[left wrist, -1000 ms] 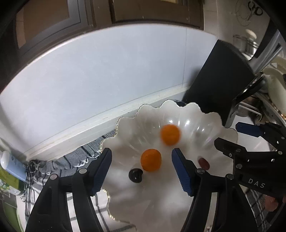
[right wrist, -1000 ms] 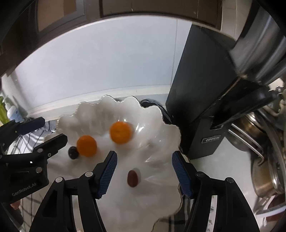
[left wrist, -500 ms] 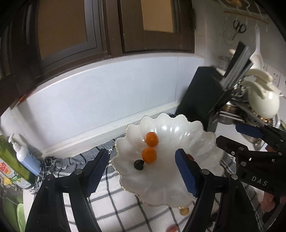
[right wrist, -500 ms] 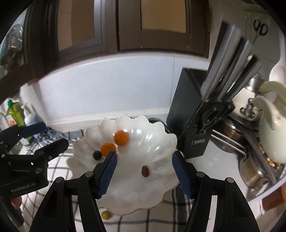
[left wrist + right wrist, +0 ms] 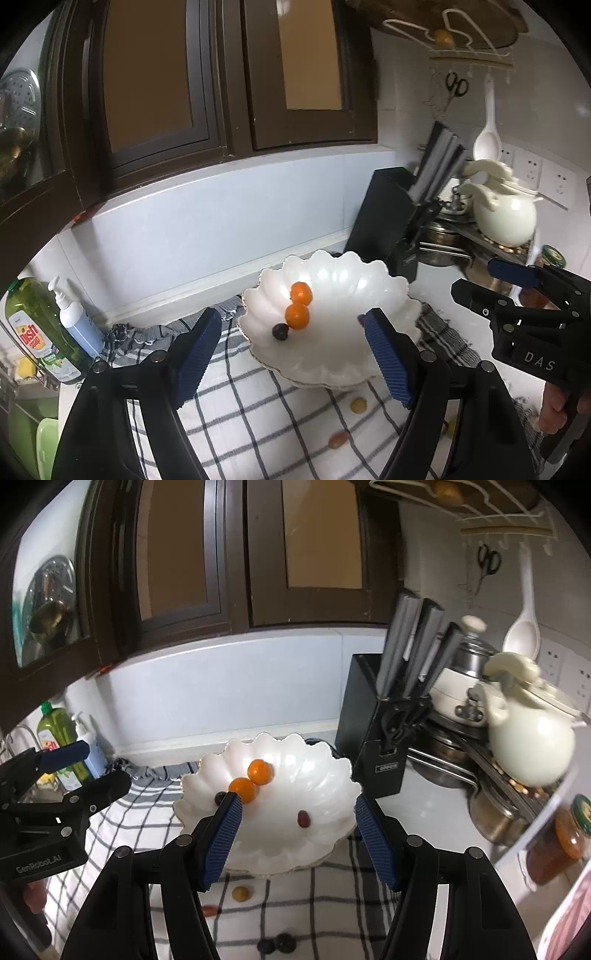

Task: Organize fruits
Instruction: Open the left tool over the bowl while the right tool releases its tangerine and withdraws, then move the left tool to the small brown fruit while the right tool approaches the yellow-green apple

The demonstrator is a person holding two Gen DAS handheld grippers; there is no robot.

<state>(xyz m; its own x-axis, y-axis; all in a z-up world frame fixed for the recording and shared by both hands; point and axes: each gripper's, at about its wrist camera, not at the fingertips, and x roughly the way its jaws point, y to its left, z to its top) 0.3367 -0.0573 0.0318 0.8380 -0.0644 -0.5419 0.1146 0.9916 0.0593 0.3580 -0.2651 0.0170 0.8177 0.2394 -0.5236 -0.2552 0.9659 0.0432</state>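
We hold the left gripper (image 5: 293, 356) above the checked cloth (image 5: 258, 413) on the bench, jaws wide and holding nothing. The white scalloped bowl (image 5: 343, 280) lies just ahead of the jaws, between the two blue pads. Inside it, two orange fruits (image 5: 297, 316) touch each other, a dark grape (image 5: 280, 331) sits just beside the nearer one, and a red fruit (image 5: 304, 818) lies apart, toward the right jaw.

We hold the right gripper (image 5: 297, 840) beside the left one, jaws wide and holding nothing. The bowl lies ahead of these jaws too.

Behind the bowl's near rim, between the right jaws, a yellow fruit (image 5: 241, 893) rests on the cloth. A red fruit (image 5: 209, 910) lies near the left finger, and two dark grapes (image 5: 277, 944) lie closest to the camera.

A black knife block (image 5: 373, 738) stands beyond the right jaw, near the bowl.
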